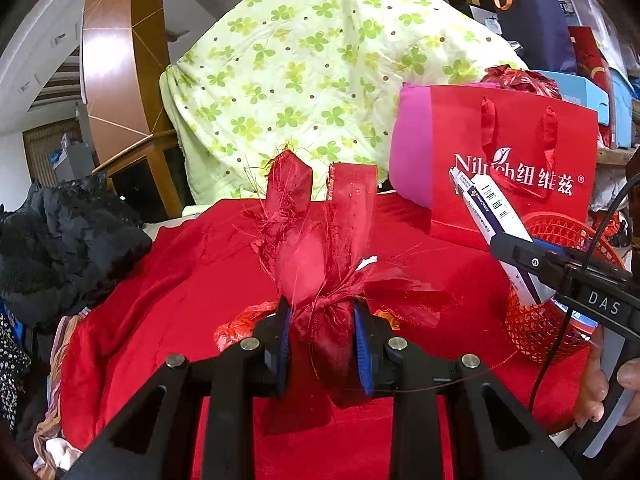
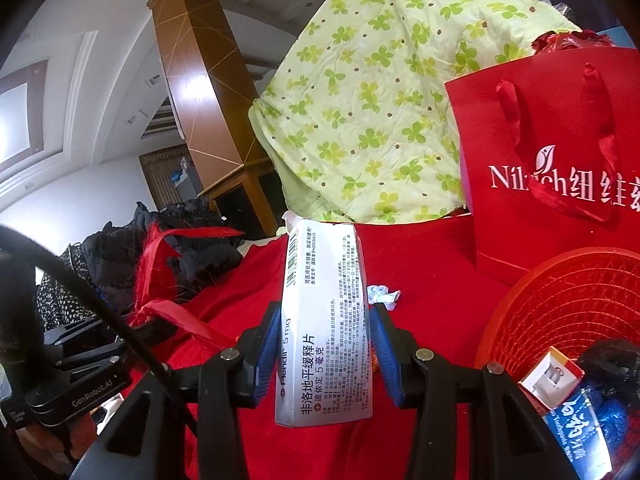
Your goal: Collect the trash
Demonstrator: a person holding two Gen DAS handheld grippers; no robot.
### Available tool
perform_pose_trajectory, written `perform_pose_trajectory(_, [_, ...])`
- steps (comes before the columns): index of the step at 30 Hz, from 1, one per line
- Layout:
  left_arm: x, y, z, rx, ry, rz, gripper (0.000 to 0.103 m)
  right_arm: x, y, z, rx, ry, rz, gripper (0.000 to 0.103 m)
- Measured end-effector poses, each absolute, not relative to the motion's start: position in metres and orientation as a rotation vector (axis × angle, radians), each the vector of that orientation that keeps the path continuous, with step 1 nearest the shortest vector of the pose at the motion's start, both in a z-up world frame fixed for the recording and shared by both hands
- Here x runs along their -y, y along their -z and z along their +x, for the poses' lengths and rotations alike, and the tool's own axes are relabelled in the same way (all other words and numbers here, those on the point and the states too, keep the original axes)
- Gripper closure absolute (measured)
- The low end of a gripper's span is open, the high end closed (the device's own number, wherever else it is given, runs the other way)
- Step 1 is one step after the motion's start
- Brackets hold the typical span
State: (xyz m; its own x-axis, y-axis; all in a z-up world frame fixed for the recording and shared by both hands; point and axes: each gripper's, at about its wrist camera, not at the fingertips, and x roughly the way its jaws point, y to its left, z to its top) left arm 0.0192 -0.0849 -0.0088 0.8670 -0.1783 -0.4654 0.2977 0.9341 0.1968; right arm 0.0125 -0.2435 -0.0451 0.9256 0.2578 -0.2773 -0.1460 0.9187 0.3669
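**Both hands loaded, basket waiting on the right**

Red cloth (image 1: 160,280) covers the whole surface, with a green clover-print quilt (image 1: 312,60) heaped behind it and a dark pile of clothes (image 1: 60,240) off its left edge. Over the near middle of the cloth, the left gripper (image 1: 322,344) has its jaws nearly closed, pinching a knotted bundle of frayed red ribbon (image 1: 320,272), its loose ends standing straight up. Just to the right, the right gripper (image 2: 326,344) has its jaws clamped on the sides of a white medicine box (image 2: 324,320), held upright and lengthwise.

Target looks like the red mesh basket (image 2: 560,304) at the right edge of the cloth, right in front of the red gift bag (image 2: 552,152); it already holds a small carton (image 2: 550,376) and a blue packet (image 2: 580,436). A crumpled white scrap (image 2: 383,295) is on the cloth beyond the box, not yet collected.

Now the risks! That ribbon is slippery and only its knot is pinched, so a quick swing could let it slide free. Its trailing threads could snag the right gripper's cable. The box is gripped low on a tall, light body; bump the basket rim and it could twist out. And two grippers converging on one basket may simply collide.
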Motion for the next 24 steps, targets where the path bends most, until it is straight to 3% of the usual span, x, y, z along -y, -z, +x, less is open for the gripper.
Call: perform_pose_trajectory(24, [0.133, 0.001, 0.002, -0.436, 0.358, 0.328, 0.074, 0.285, 0.039, -0.018, -0.259, -0.155, 0.401, 0.056])
